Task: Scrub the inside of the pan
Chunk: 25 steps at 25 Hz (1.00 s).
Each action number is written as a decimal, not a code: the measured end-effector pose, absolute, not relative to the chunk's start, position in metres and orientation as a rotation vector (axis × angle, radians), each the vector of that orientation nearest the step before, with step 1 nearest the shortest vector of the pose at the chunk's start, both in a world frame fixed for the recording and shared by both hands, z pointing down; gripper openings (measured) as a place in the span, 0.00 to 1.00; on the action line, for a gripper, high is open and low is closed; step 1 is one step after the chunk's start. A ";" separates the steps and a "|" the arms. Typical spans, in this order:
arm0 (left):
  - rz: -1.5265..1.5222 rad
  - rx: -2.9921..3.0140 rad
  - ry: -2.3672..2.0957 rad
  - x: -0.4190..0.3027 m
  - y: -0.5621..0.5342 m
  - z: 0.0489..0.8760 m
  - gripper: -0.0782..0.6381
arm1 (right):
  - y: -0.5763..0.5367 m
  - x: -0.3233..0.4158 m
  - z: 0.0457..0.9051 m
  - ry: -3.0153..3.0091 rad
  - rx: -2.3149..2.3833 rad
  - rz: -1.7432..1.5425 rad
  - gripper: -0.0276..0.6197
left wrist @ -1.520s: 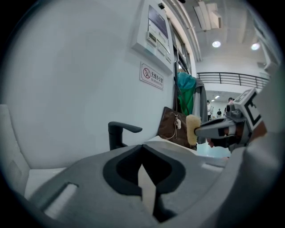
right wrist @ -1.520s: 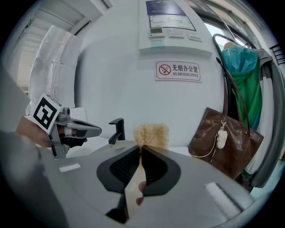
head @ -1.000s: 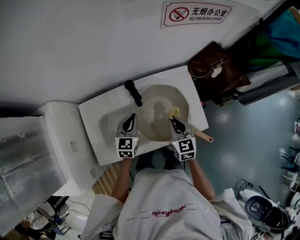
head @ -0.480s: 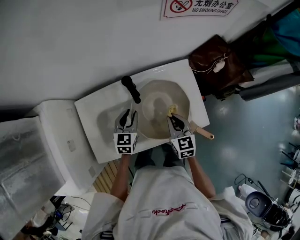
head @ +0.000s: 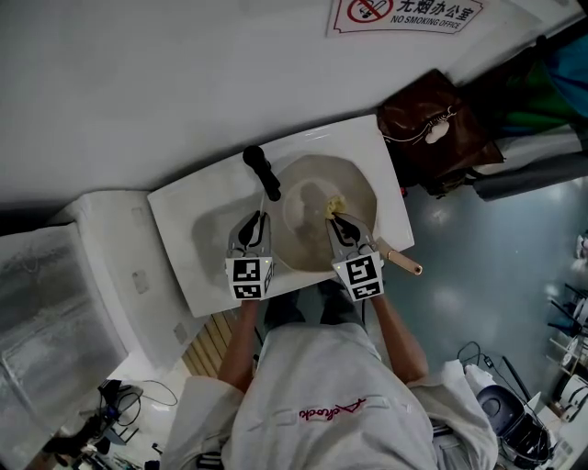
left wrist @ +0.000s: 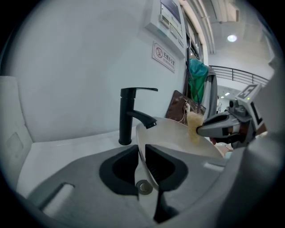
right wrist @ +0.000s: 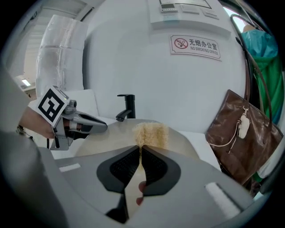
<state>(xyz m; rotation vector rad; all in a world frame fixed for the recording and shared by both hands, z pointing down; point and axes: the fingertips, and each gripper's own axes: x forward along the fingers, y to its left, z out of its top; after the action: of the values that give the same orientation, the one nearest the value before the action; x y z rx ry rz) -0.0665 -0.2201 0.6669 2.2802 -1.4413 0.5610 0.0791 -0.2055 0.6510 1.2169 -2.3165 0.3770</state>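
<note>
Wall sign [head: 405,13], "NO SMOKING OFFICE", behind pan [head: 308,225]

What I can't fully see at the sink

From my head, my left hand-held gripper [head: 258,220] and right hand-held gripper [head: 338,220] cover the near rim of the pan [head: 308,207]. The pan hides most of the sink [head: 209,240], and only the tip of its handle [head: 402,265] sticks out past the right one. The sign [head: 404,11] is cut by the top edge. In the right gripper view the sponge [right wrist: 151,133] is hidden low down behind the closed jaws. In the left gripper view the pan's rim disappears between the jaws, and the sign's print is too small to read.
</note>
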 end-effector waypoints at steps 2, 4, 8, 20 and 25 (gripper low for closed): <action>0.562 2.277 -1.442 -0.066 -0.220 0.667 0.18 | -0.208 0.075 0.654 -2.294 1.156 0.310 0.08; 0.552 2.278 -1.444 -0.066 -0.220 0.667 0.18 | -0.210 0.071 0.659 -2.258 1.080 0.224 0.08; 0.537 2.276 -1.442 -0.066 -0.221 0.665 0.18 | -0.212 0.063 0.671 -2.186 0.920 0.039 0.08; 0.510 2.267 -1.442 -0.067 -0.221 0.665 0.18 | -0.232 0.042 0.709 -1.962 0.533 -0.385 0.08; 0.504 2.261 -1.432 -0.067 -0.221 0.666 0.17 | -0.251 0.037 0.716 -1.936 0.500 -0.360 0.08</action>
<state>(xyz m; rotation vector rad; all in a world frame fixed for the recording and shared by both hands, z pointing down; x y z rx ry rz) -0.0668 -0.2209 0.6655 2.2610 -1.4321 0.5045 0.0370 -0.2511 0.7162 0.5000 -1.9359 -0.3604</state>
